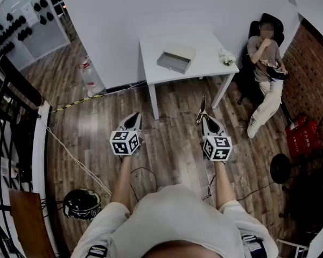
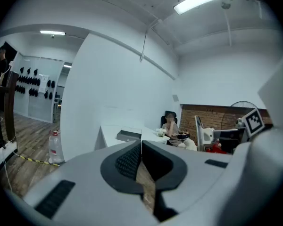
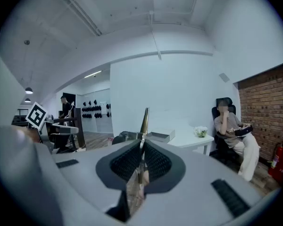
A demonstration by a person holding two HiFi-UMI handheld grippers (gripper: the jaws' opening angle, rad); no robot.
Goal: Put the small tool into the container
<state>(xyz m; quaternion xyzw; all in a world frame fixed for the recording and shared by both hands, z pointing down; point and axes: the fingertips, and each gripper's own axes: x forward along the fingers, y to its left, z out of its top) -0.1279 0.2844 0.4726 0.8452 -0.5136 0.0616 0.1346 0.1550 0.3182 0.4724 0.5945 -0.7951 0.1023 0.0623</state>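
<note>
My right gripper (image 1: pixel 203 116) (image 3: pixel 141 147) is shut on a small brass-coloured tool (image 1: pixel 202 107) (image 3: pixel 144 122), whose thin pointed end sticks out past the fingertips, above the wooden floor. My left gripper (image 1: pixel 133 120) (image 2: pixel 141 146) is shut with nothing between its jaws. A grey open box, the container (image 1: pixel 176 58) (image 3: pixel 161 135) (image 2: pixel 129 134), lies on a white table (image 1: pixel 204 63) ahead of both grippers, well out of reach.
A person sits in a black chair (image 1: pixel 265 63) right of the table. A small plant (image 1: pixel 226 58) stands on the table's right corner. A plastic bottle (image 1: pixel 90 75) stands left of the table. A helmet (image 1: pixel 82 203) and cables lie on the floor at my left.
</note>
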